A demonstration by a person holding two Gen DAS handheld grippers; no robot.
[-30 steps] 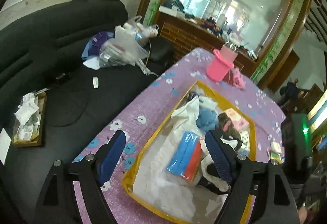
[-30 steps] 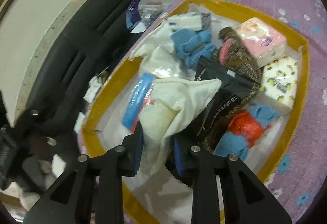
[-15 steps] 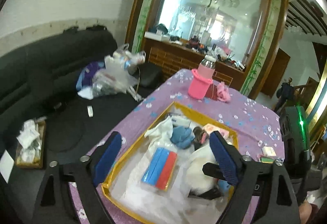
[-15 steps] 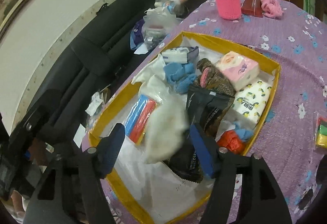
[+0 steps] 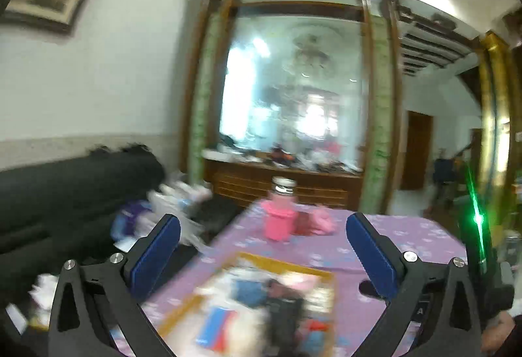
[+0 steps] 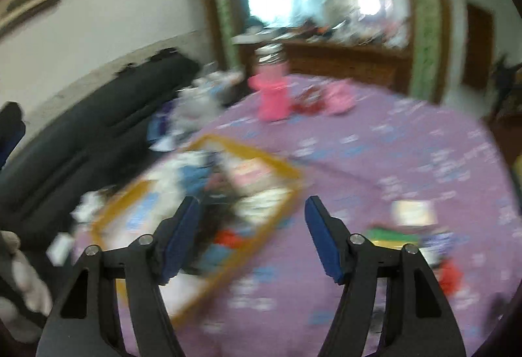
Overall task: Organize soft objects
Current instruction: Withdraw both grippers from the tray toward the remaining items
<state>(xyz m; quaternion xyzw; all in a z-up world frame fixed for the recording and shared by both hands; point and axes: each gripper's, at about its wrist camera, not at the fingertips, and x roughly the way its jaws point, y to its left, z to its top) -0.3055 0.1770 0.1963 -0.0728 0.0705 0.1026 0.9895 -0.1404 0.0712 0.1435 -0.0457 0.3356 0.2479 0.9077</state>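
The black sofa fills the left of both views. The left gripper is spread wide with nothing between its blue pads, and it hangs above the near end of the yellow-rimmed tray. That tray of soft objects lies below and just ahead of it on the purple flowered tablecloth.

The right gripper is likewise released and empty. Here the tray sits ahead and to the left, its near right corner under the left finger. The tray's long axis runs from near-left away toward the pink bottle (both views are smeared by motion, so single items inside can't be told for sure).

I judge the left gripper nearer the heap. Loose colourful bits lie right of the tray, nearer the right gripper.
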